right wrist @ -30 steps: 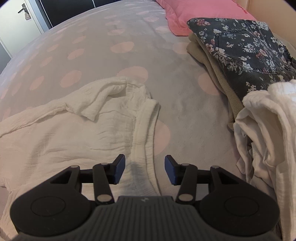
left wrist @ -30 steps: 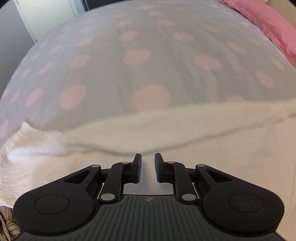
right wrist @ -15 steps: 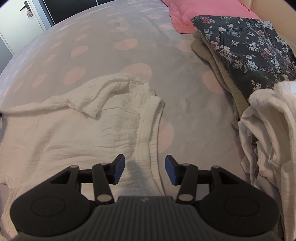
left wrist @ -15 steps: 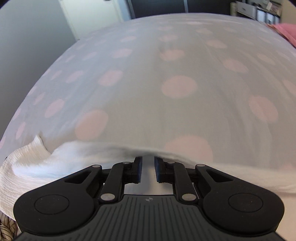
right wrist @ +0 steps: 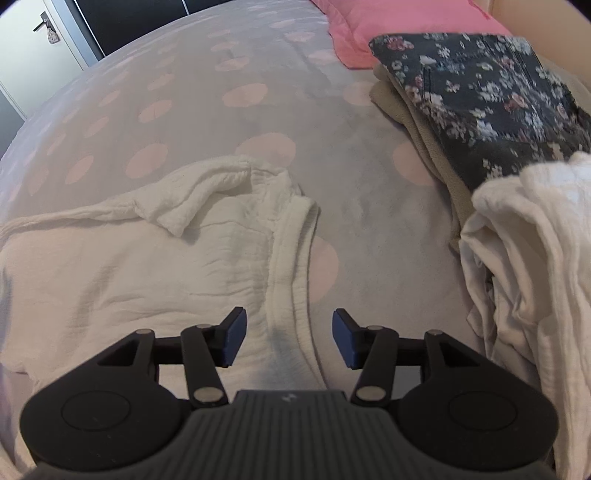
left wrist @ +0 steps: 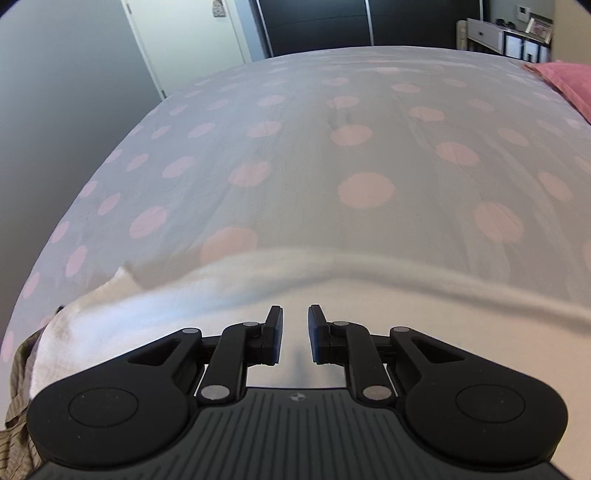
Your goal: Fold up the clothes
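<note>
A white crinkled garment (right wrist: pixel 155 273) lies spread on the polka-dot bed (right wrist: pixel 229 122), one corner folded over near its far edge. Its thick ribbed band (right wrist: pixel 291 280) runs toward me between the fingers of my right gripper (right wrist: pixel 288 339), which hovers open just above it. In the left wrist view the same white garment (left wrist: pixel 369 306) is blurred and fills the lower part. My left gripper (left wrist: pixel 295 334) sits over it with a narrow gap between its pads; I see nothing pinched there, only a shadow on the cloth below.
Folded clothes are stacked at the right: a dark floral piece (right wrist: pixel 487 96) on a beige one (right wrist: pixel 417 136), with a rumpled white heap (right wrist: pixel 532 251) nearer. A pink pillow (right wrist: pixel 399 22) lies behind. A brown striped cloth (left wrist: pixel 14 413) hangs at the left. Bare bedspread (left wrist: pixel 332 166) stretches ahead.
The left wrist view has tilted upward, then dropped back a little, so more cloth shows ahead of the fingers. The right gripper crept slightly forward along the band. Neither jaw gap changed.
</note>
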`<state>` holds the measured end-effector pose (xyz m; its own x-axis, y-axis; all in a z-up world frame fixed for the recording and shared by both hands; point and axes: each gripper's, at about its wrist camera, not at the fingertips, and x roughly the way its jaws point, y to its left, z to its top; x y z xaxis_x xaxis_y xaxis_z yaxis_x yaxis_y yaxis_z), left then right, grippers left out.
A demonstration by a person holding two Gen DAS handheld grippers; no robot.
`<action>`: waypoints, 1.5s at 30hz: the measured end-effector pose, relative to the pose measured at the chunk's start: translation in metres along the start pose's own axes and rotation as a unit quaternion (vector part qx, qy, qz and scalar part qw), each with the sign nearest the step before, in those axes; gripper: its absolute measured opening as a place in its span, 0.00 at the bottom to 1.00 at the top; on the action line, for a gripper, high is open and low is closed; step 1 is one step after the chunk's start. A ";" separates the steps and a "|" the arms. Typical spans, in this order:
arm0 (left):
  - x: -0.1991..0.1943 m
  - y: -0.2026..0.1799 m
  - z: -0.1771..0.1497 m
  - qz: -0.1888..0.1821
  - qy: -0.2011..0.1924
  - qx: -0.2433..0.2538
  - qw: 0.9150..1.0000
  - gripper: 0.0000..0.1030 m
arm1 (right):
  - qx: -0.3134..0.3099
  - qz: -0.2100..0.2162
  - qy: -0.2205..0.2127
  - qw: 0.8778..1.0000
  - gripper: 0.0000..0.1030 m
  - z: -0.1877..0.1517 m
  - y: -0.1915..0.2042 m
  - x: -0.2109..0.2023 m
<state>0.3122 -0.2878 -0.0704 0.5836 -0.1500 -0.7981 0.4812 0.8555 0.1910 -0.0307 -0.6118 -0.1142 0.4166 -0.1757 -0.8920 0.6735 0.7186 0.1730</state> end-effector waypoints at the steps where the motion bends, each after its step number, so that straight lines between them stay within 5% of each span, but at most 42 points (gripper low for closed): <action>1: -0.012 0.004 -0.009 -0.006 0.004 0.004 1.000 0.13 | 0.005 0.001 0.010 1.000 0.53 -0.003 -0.002 -0.001; 8: -0.096 0.025 -0.078 -0.019 0.025 0.047 0.998 0.13 | 0.040 0.004 0.068 0.997 0.54 -0.029 -0.019 -0.016; 16: -0.147 0.074 -0.146 0.050 0.044 0.045 0.997 0.19 | 0.081 -0.018 0.069 0.994 0.55 -0.065 -0.057 -0.050; 20: -0.152 0.112 -0.182 0.081 0.065 0.007 0.995 0.21 | 0.113 -0.020 0.075 0.991 0.56 -0.089 -0.073 -0.055; 30: -0.145 0.127 -0.233 0.047 0.105 0.016 0.993 0.28 | 0.169 -0.002 0.067 0.983 0.62 -0.120 -0.084 -0.063; 34: -0.144 0.123 -0.234 0.031 0.110 0.021 0.993 0.39 | 0.174 0.010 0.068 0.982 0.62 -0.121 -0.081 -0.058; 37: -0.139 0.127 -0.235 0.053 0.128 0.009 0.990 0.38 | 0.178 0.019 0.069 0.981 0.48 -0.122 -0.078 -0.054; 39: -0.135 0.130 -0.235 0.067 0.139 0.001 0.988 0.27 | 0.180 0.025 0.070 0.981 0.17 -0.122 -0.076 -0.051; 41: -0.132 0.133 -0.236 0.081 0.151 -0.006 0.985 0.11 | 0.183 0.031 0.070 0.980 0.13 -0.122 -0.075 -0.049; 45: -0.131 0.143 -0.236 0.106 0.164 -0.032 0.980 0.01 | 0.188 0.037 0.029 0.981 0.10 -0.118 -0.076 -0.069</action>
<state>0.1504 -0.0286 -0.0739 0.4202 0.1930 -0.8867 0.3228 0.8814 0.3448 -0.1830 -0.5752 -0.1151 0.4450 -0.0856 -0.8914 0.8251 0.4262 0.3709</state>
